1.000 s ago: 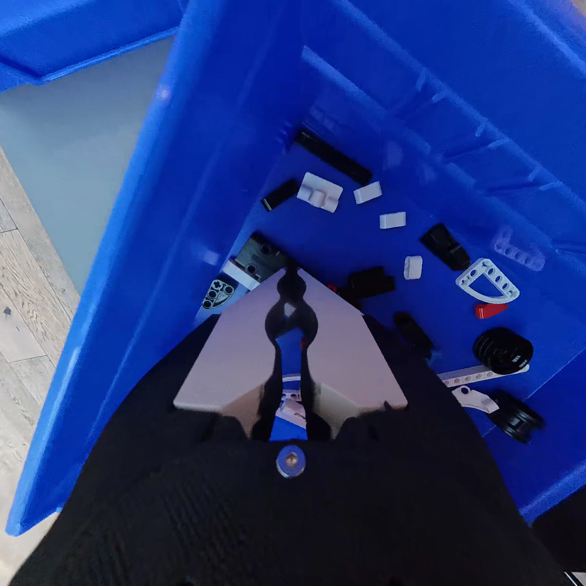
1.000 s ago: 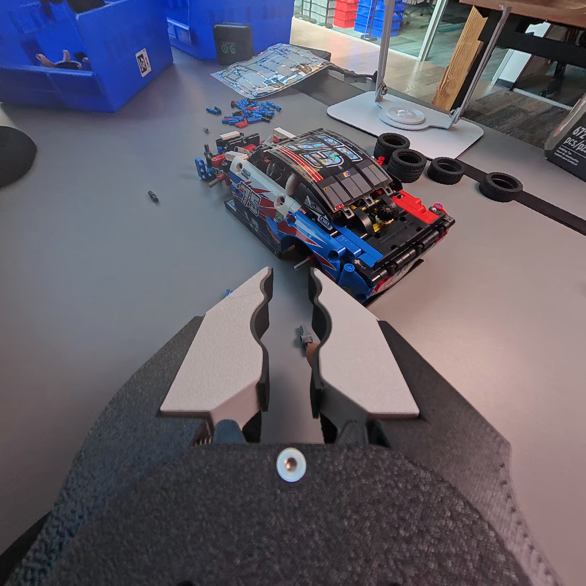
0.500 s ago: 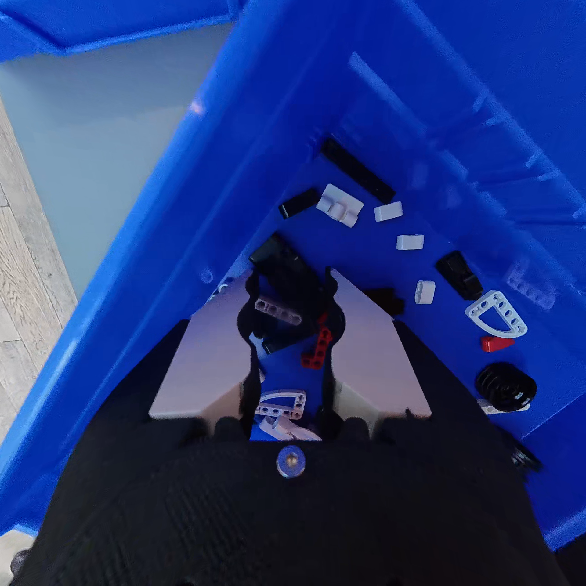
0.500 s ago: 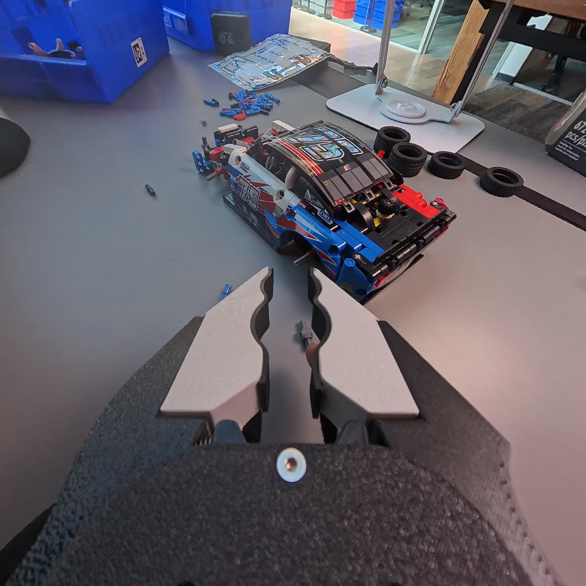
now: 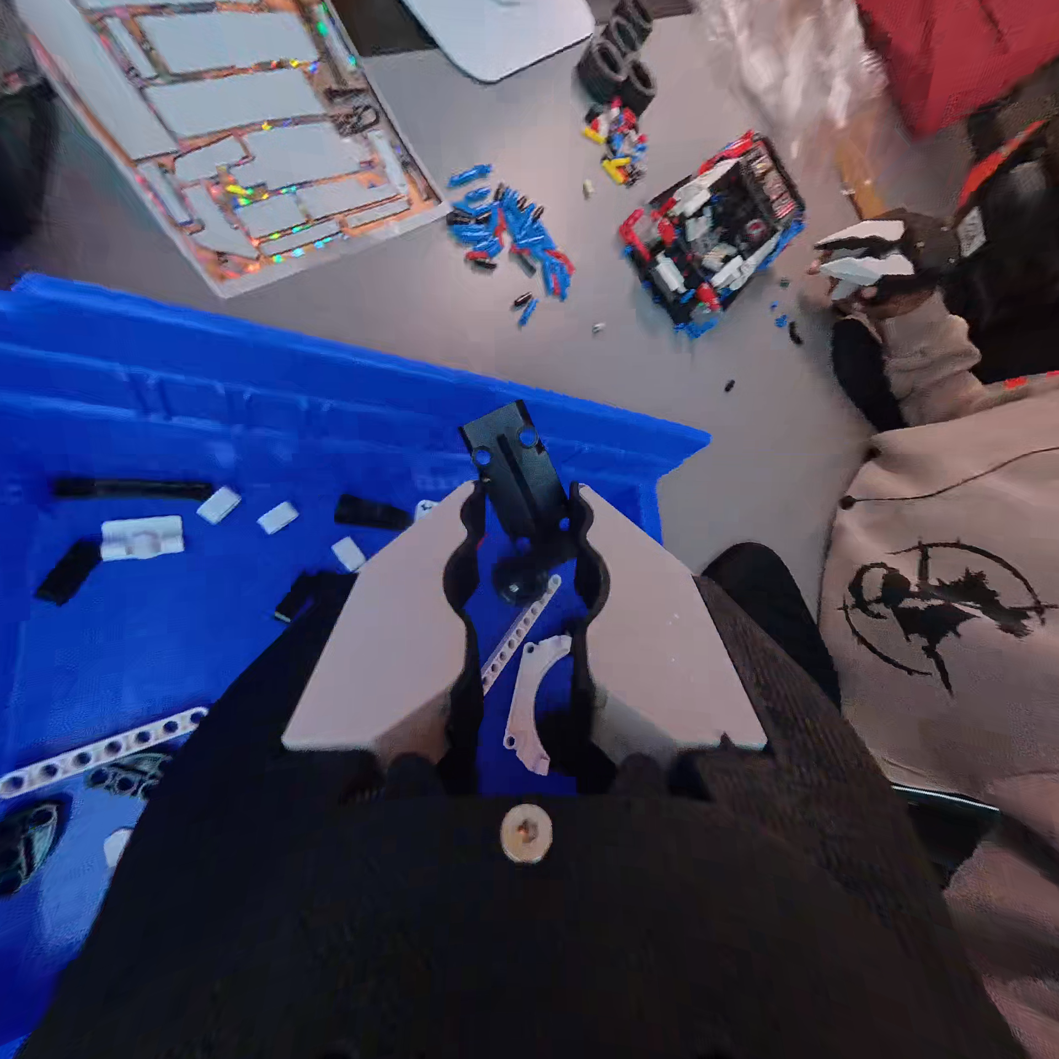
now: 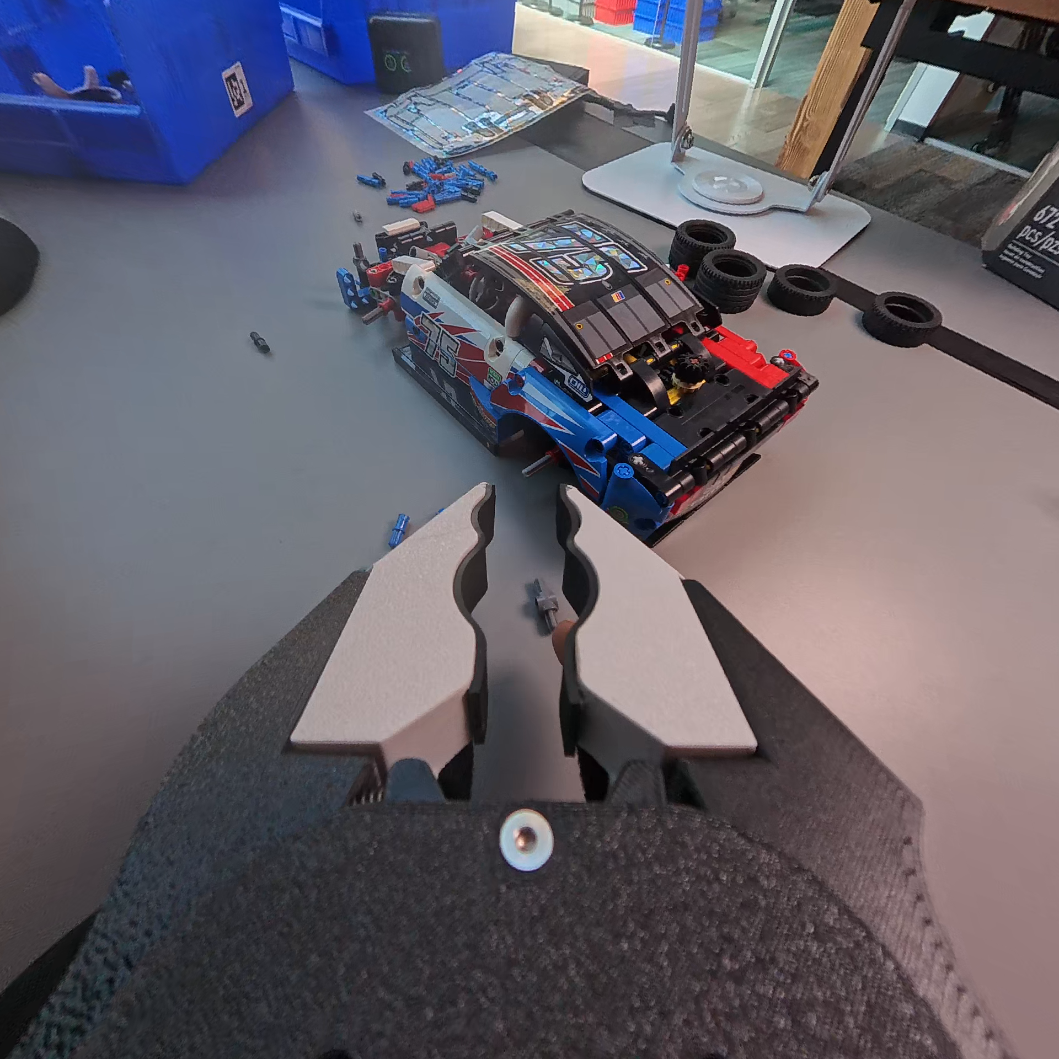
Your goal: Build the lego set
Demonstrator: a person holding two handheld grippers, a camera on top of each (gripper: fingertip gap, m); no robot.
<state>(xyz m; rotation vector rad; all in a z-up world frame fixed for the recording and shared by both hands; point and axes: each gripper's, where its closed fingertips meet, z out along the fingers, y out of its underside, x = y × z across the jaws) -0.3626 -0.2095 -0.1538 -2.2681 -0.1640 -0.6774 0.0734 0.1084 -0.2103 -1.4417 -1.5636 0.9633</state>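
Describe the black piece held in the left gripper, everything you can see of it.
The black piece is a flat, matte plastic panel with a raised rib down its middle and two round holes near its far end. The left gripper is shut on its near end, both fingers pressing its sides. It sticks forward past the fingertips, tilted slightly left, lifted above the blue bin and clear of the loose parts there.

A grey tabletop (image 6: 172, 458) fills most of the right wrist view. Beyond its far edge lies a glossy floor (image 6: 624, 69) lit by daylight. To the right of that floor stands a pale wooden post (image 6: 825, 86), with dark carpet (image 6: 940, 183) at its foot and a dark table frame (image 6: 974, 40) behind it.
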